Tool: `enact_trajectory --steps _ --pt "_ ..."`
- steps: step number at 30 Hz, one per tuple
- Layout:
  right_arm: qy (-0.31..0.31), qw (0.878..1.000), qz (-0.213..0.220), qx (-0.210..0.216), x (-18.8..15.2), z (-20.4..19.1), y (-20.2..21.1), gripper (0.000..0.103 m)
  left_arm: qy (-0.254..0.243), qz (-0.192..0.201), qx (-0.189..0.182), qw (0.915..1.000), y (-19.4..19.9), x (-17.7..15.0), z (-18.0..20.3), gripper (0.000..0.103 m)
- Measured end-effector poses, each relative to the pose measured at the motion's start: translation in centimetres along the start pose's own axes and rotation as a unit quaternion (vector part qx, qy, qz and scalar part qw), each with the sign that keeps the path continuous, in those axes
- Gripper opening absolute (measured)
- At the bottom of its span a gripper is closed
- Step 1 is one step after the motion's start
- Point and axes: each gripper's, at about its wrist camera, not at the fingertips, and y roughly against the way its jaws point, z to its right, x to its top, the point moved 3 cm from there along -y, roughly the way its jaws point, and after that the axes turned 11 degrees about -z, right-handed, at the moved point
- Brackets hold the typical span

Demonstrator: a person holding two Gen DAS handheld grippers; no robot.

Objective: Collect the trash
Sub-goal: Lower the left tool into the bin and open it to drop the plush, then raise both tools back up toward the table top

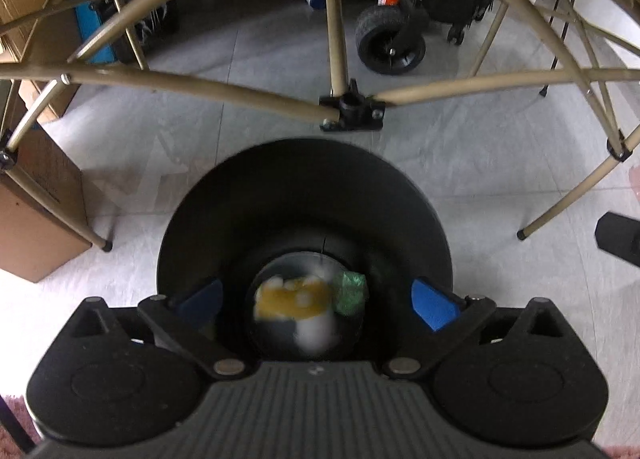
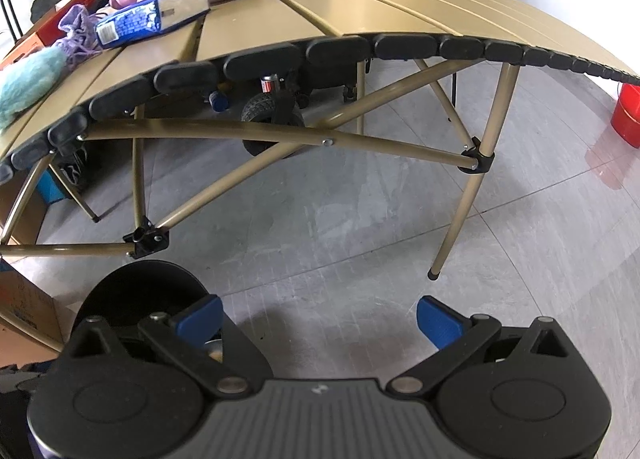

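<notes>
1. the left gripper (image 1: 316, 301) is seen with fingers spread wide, holding nothing, above the black bin (image 1: 304, 219).
2. a yellow-white wrapper (image 1: 294, 299), blurred, is seen inside the bin.
3. the right gripper (image 2: 318, 319) is likewise wide open and empty.
4. the fingers should be lifted straight up, clear of the rim.

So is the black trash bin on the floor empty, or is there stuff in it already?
Not empty. Down inside the black bin, the left wrist view shows blurred yellow-and-white trash and something green.

We see the left gripper (image 1: 316, 305) with jaws wide apart, pointing steeply down. The right gripper (image 2: 318, 319) is spread wide too, holding nothing.
</notes>
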Motion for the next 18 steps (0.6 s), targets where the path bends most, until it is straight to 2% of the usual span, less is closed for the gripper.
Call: enact_trajectory --steps 11,18 --pt "0.001 1.000 0.001 0.001 0.1 -0.2 0.1 0.103 -0.009 0.001 0.005 1.0000 0.1 -0.2 0.1 0.103" --pt "0.004 1.000 0.013 0.009 0.4 -0.3 1.1 0.103 -0.014 0.028 0.002 0.9995 1.7 -0.3 -0.3 0.103"
